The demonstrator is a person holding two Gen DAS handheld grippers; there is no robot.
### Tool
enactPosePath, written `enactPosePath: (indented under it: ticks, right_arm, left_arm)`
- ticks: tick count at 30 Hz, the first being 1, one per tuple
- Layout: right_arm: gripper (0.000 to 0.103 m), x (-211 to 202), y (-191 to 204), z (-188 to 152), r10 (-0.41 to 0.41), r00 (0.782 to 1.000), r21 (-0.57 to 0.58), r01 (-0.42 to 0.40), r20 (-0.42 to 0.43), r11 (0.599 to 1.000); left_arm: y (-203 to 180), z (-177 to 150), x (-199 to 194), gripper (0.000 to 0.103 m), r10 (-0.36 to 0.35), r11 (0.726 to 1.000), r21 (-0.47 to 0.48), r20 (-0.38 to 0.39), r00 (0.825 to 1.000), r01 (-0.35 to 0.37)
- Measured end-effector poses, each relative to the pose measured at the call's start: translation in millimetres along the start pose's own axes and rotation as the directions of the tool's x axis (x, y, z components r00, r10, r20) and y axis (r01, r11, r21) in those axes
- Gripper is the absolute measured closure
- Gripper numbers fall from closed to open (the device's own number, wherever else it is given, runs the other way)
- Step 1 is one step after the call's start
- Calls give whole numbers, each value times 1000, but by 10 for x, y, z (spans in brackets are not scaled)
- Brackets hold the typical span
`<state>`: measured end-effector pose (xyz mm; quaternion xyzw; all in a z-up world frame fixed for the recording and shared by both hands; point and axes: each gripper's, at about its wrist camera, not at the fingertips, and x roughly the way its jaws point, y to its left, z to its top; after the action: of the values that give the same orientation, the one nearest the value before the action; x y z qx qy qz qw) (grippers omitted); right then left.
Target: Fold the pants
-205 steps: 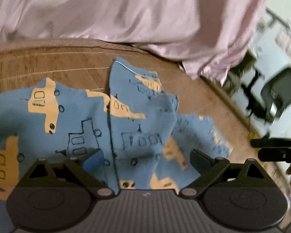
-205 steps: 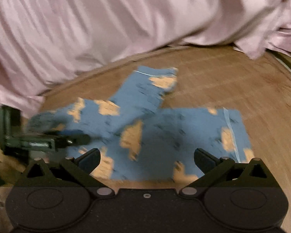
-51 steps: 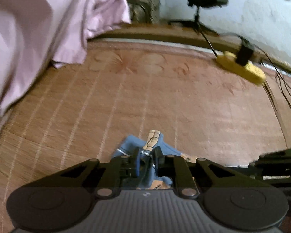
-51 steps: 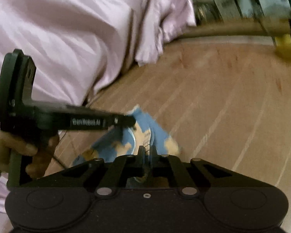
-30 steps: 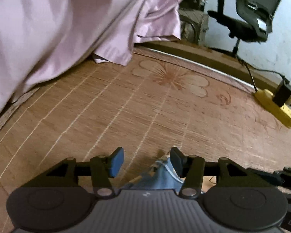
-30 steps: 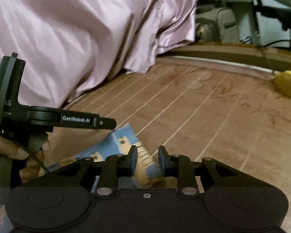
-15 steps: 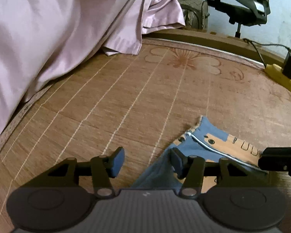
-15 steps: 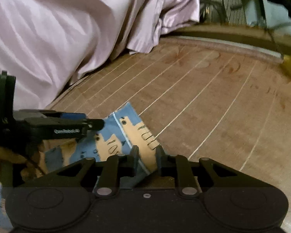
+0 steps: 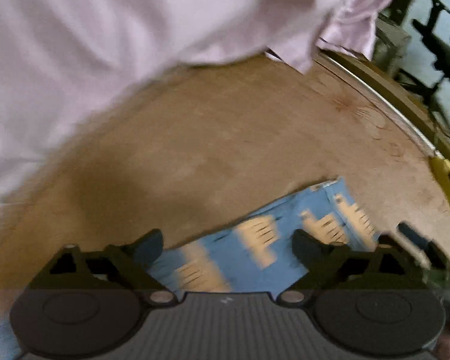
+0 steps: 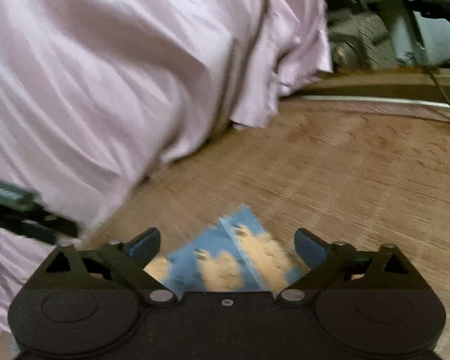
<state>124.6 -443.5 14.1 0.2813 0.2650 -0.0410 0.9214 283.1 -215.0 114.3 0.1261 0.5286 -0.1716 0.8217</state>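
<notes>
Left tongs (image 9: 226,244): spread wide, nothing between the blue-padded fingertips (image 9: 148,244). They hang just above the pants (image 9: 255,249), which lie flat on the woven floor mat (image 9: 225,138).

Pants: blue fabric with tan printed shapes, apparently folded into a compact strip; motion blur makes the layer count impossible to read. In the left wrist view the strip runs from about 7 o'clock up toward 2 o'clock, a pale hem line at its far end. In the right wrist view the pants (image 10: 234,258) sit at 6 o'clock, directly ahead of the tool body, one corner pointing toward 12 o'clock.

Right tongs (image 10: 228,244): also spread wide, empty, fingertips either side of the pants corner and above it, not touching as far as the blur allows.

Surroundings: pale lilac sheet (image 10: 120,69) drapes down to the mat, filling 9 to 12 o'clock in both views. The left tool's black body (image 10: 24,213) enters the right wrist view at 9 o'clock. In the left wrist view a yellow power strip (image 9: 445,180) lies at the mat's edge at 3 o'clock, and a black office chair (image 9: 448,51) stands beyond it at 2 o'clock.
</notes>
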Motion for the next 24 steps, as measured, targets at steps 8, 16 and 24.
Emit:
enactPosePath:
  ticks: [8, 16, 24]
  right_arm:
    - [1, -383, 507, -280, 86, 995, -153, -77, 50, 985]
    - [1, -513, 712, -514, -51, 998, -371, 57, 25, 927]
    - [1, -258, 860, -621, -75, 997, -421, 56, -29, 905]
  left_arm:
    - [532, -1092, -1314, 0, 64, 998, -28, 175, 983, -60]
    - [1387, -1882, -839, 0, 137, 950, -292, 54, 989, -115]
    - [1936, -1755, -404, 0, 208, 935, -298, 28, 978, -191]
